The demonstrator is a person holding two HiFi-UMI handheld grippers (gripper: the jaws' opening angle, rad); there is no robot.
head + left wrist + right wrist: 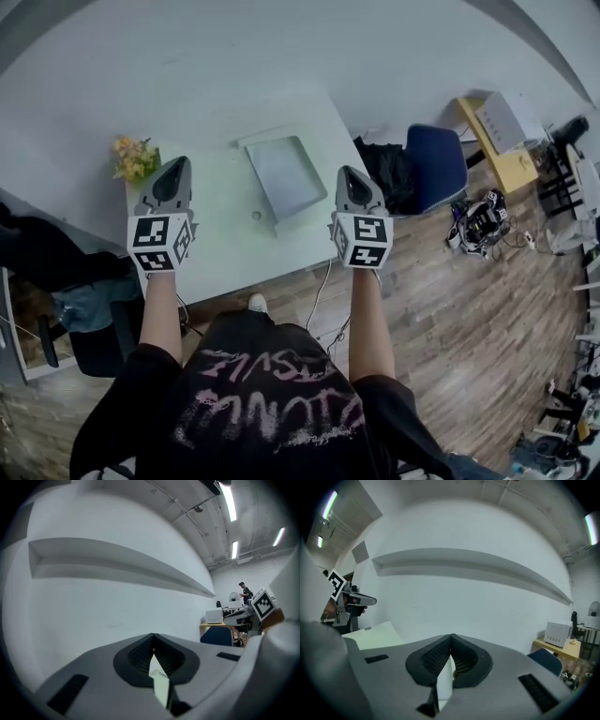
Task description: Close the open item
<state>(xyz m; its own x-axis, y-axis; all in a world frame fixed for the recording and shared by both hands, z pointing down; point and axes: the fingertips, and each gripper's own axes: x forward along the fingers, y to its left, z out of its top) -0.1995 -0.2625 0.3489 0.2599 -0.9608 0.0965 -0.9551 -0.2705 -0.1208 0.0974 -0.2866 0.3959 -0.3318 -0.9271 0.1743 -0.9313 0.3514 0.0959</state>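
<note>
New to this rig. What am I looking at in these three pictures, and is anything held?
No robot: a person holds a two-jaw gripper in each hand. The head view comes from a camera on the person's head, looking down at the left gripper and right gripper above a white table. The other two pictures come from cameras riding on each gripper. On the table: what looks like an open laptop and flowers. Both grippers' jaws are together, holding nothing.

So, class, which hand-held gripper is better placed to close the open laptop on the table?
Probably the right hand-held gripper: it hovers closer to the laptop than the left hand-held gripper. Both are shut and empty.
</note>
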